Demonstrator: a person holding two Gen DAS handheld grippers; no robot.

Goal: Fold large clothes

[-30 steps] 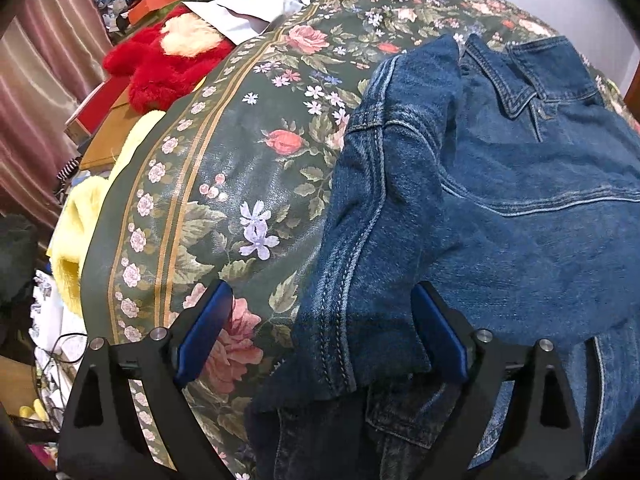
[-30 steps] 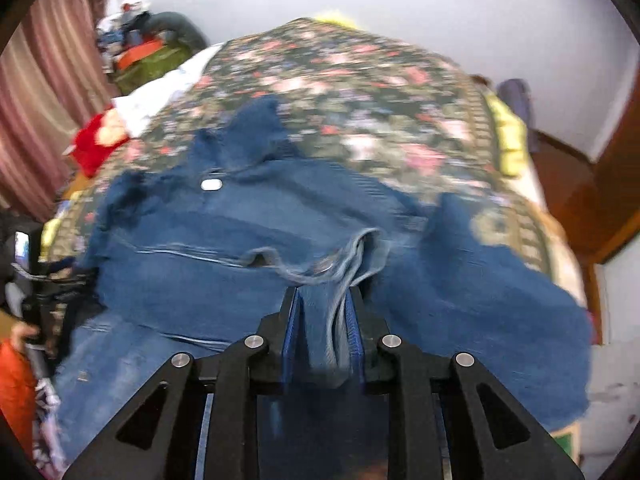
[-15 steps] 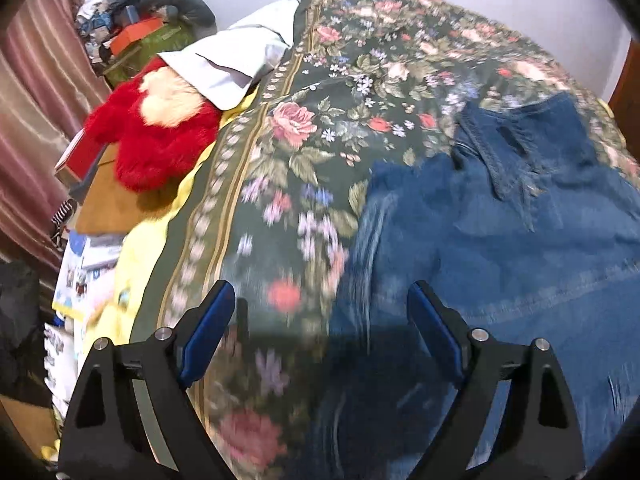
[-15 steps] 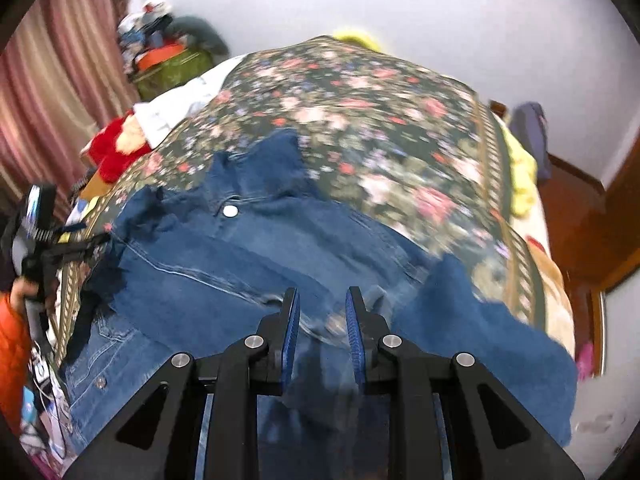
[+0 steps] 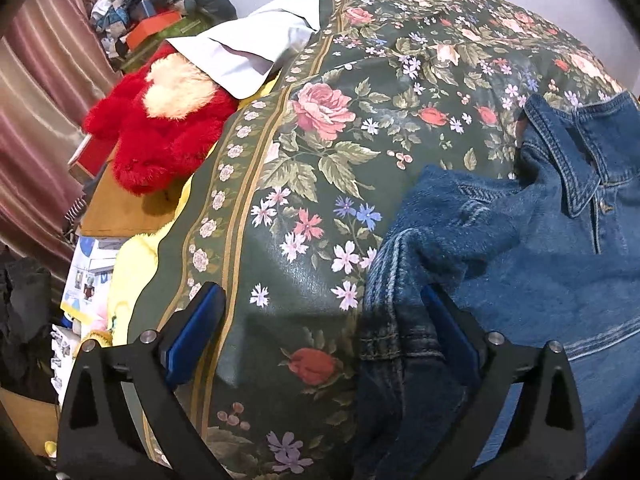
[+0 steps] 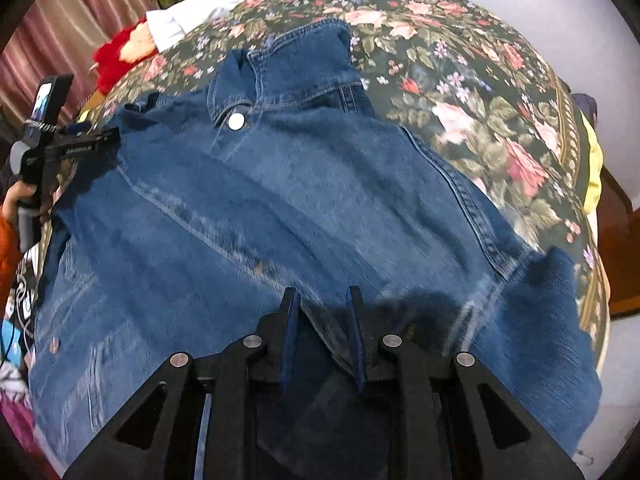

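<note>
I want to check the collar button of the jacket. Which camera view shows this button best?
The right wrist view shows it best: the white button sits in plain sight below the collar of the jacket. The left wrist view shows only the collar at the frame's right edge; no button is clear there.

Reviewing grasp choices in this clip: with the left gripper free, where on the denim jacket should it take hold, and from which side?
Probably the folded sleeve edge of the denim jacket, approached from above on the bedspread side. That doubled, seamed edge lies raised and free there, right by the left gripper, whose jaws are opening with nothing between them.
</note>
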